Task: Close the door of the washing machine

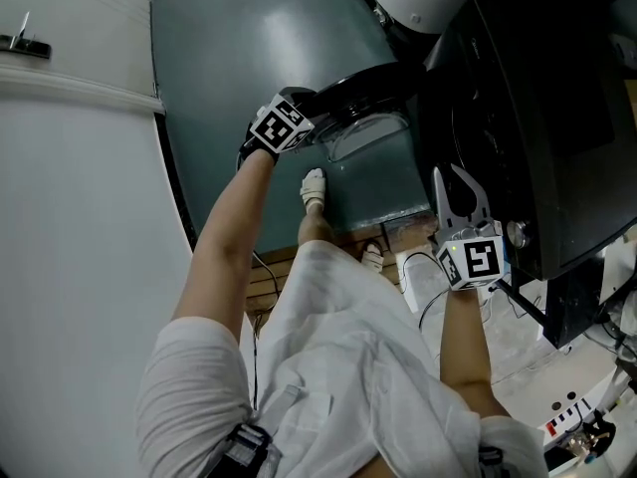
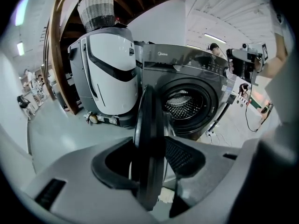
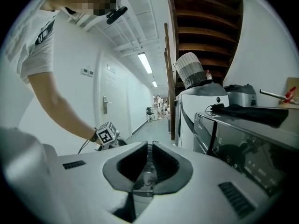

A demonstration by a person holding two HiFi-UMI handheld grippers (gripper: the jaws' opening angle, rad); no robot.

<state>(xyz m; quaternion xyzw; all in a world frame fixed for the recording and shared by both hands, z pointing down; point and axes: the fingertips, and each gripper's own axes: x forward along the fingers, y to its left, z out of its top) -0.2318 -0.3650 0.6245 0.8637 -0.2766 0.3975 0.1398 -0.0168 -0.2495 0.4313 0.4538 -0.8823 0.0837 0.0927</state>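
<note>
The washing machine (image 2: pixel 187 73) stands with its door (image 2: pixel 148 120) swung wide, edge-on to the left gripper (image 2: pixel 148 148), and the drum opening (image 2: pixel 184 104) is bare behind it. The left gripper's jaws sit one on each face of the door's dark rim, and the pads look pressed against it, so it reads as clamped on the door. The right gripper (image 3: pixel 148 160) has its jaws drawn together on nothing and hangs just beside the machine's front.

The main risk is the grip itself: the rim is thin and curved, so a pull off the line of the hinge's arc could let the pads slide off and leave the door free. If the clamp is held right up to the front panel, the inner jaw is likely to be trapped between door and machine, stopping the latch. Too gentle a finish may leave the door resting unlatched. The idle right gripper appears to lie near the door's closing path and could be struck
</note>
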